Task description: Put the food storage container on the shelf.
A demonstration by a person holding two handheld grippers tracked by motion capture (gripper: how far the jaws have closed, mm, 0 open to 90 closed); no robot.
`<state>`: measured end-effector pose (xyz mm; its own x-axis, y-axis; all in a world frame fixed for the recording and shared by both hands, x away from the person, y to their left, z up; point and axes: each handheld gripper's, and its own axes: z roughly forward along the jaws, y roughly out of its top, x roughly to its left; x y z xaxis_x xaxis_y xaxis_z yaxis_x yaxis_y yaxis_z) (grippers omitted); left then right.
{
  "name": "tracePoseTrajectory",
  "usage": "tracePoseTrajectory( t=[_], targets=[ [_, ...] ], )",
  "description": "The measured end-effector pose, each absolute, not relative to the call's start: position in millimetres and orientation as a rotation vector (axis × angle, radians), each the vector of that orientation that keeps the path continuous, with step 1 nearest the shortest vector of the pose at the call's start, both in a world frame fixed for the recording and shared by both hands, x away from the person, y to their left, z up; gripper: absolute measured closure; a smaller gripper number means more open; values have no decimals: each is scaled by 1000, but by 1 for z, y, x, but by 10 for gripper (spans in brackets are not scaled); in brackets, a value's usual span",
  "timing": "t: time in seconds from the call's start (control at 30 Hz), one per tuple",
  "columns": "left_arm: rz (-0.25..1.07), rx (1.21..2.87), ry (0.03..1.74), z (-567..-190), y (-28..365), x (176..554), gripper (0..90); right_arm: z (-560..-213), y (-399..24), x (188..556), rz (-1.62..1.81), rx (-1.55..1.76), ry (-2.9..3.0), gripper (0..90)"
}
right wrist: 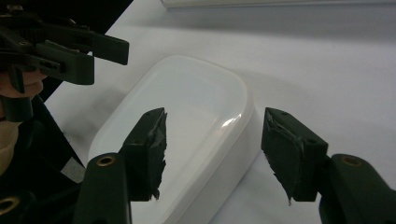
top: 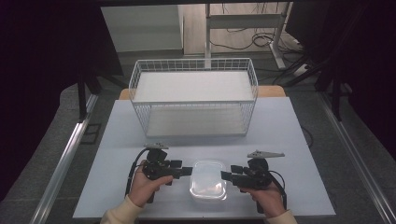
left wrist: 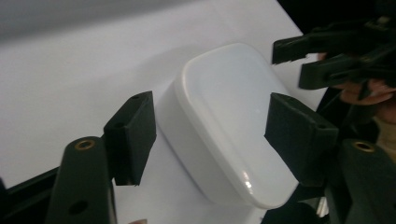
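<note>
Both grippers flanking the container, jaws apart.
You're holding the left gripper [top: 190, 171] at its 9 o'clock, right gripper [top: 224, 175] at 3; white lidded container [top: 208, 180] is sitting at the table's [top: 289, 140] 6 o'clock, ungripped.

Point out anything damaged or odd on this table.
The black pads on the right tongs look torn and ragged at their edges. The white lidded plastic box and the white wire basket look intact.
</note>
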<state>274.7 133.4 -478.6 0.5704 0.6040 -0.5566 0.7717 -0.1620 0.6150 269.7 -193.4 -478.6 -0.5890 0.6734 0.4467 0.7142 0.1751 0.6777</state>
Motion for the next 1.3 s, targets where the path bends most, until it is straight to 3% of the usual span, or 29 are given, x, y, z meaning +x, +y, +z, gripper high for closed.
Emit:
tracePoseTrajectory(
  t=[0.23, 0.37, 0.57, 0.73, 0.83, 0.97, 1.3],
  targets=[
    [-276, 1866, 1140, -489, 130, 274, 362, -486, -192, 268, -1392, -1421, -2340, 421],
    [-370, 1833, 1160, -497, 126, 274, 402, -491, -190, 266, -1375, -1423, -2317, 437],
    [-376, 1866, 1170, -504, 120, 274, 455, -494, -189, 266, -1361, -1434, -2285, 468],
    [-432, 1829, 1187, -509, 119, 273, 518, -497, -190, 266, -1357, -1457, -2232, 559],
    [-432, 1788, 1201, -508, 124, 272, 621, -496, -194, 265, -1356, -1484, -2181, 616],
    [-421, 1762, 1204, -505, 126, 267, 673, -496, -198, 265, -1372, -1498, -2112, 672],
    [-394, 1747, 1161, -499, 131, 260, 737, -488, -201, 259, -1405, -1474, -2102, 737]
  ],
)
